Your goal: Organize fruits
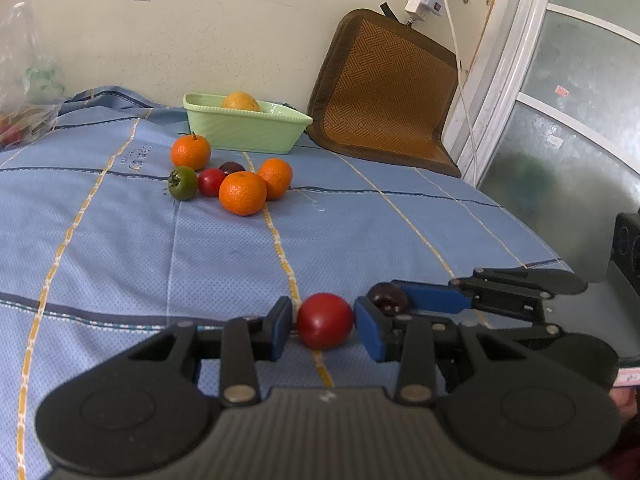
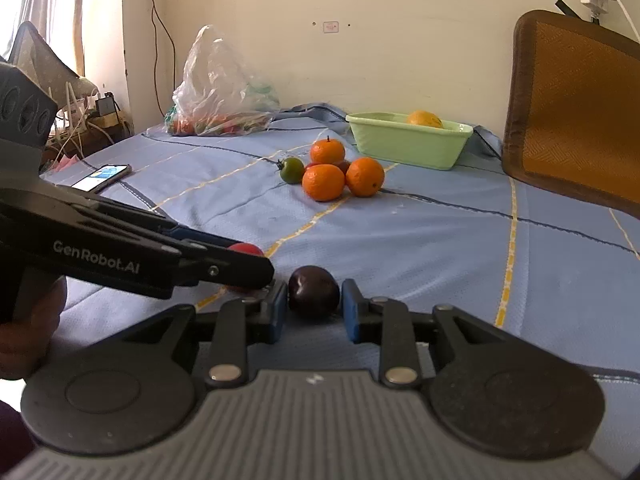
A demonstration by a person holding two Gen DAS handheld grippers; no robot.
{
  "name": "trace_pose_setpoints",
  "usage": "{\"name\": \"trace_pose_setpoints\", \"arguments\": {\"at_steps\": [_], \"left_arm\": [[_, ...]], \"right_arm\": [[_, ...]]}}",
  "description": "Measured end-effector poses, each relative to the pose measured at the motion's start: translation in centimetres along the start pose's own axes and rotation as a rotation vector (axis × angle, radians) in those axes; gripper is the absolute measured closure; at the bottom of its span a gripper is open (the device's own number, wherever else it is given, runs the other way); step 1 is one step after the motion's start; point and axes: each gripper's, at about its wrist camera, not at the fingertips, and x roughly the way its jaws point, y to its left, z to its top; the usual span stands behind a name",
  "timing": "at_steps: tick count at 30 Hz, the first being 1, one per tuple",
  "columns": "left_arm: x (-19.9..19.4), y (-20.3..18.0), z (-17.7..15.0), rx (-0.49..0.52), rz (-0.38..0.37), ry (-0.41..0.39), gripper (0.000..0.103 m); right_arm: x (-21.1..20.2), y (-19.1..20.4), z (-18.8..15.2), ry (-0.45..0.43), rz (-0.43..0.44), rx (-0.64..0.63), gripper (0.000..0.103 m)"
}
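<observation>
My left gripper (image 1: 324, 322) is shut on a red tomato (image 1: 325, 320), its blue pads pressing both sides, low over the blue striped cloth (image 1: 120, 260). Right beside it, my right gripper (image 2: 314, 302) is shut on a dark plum (image 2: 314, 290); this plum (image 1: 387, 298) also shows in the left wrist view. Farther back lies a pile: three oranges (image 1: 242, 193), a green tomato (image 1: 183, 183), a small red tomato (image 1: 211, 182) and another plum (image 1: 231, 167). Behind the pile stands a green basin (image 1: 244, 130) holding one orange fruit (image 1: 240, 102).
A woven brown cushion (image 1: 384, 92) leans on the wall right of the basin, with a power strip and cable (image 1: 456, 40) above it. A plastic bag of produce (image 2: 220, 92) and a phone (image 2: 102, 176) lie at the left. The cloth's edge drops off at the right (image 1: 552, 260).
</observation>
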Motion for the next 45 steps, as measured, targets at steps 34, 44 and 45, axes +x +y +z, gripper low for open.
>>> {"name": "trace_pose_setpoints", "arguments": {"at_steps": [34, 44, 45], "left_arm": [[-0.3, 0.2, 1.6, -0.029, -0.023, -0.048, 0.072], [1.7, 0.6, 7.8, -0.031, -0.017, -0.128, 0.072], [2.1, 0.7, 8.6, -0.032, -0.011, -0.134, 0.072]], "right_arm": [[0.0, -1.9, 0.8, -0.012, 0.007, 0.105, 0.073], [1.1, -5.8, 5.1, -0.083, -0.013, 0.132, 0.073], [1.5, -6.4, 5.8, -0.094, -0.016, 0.130, 0.073]]}}
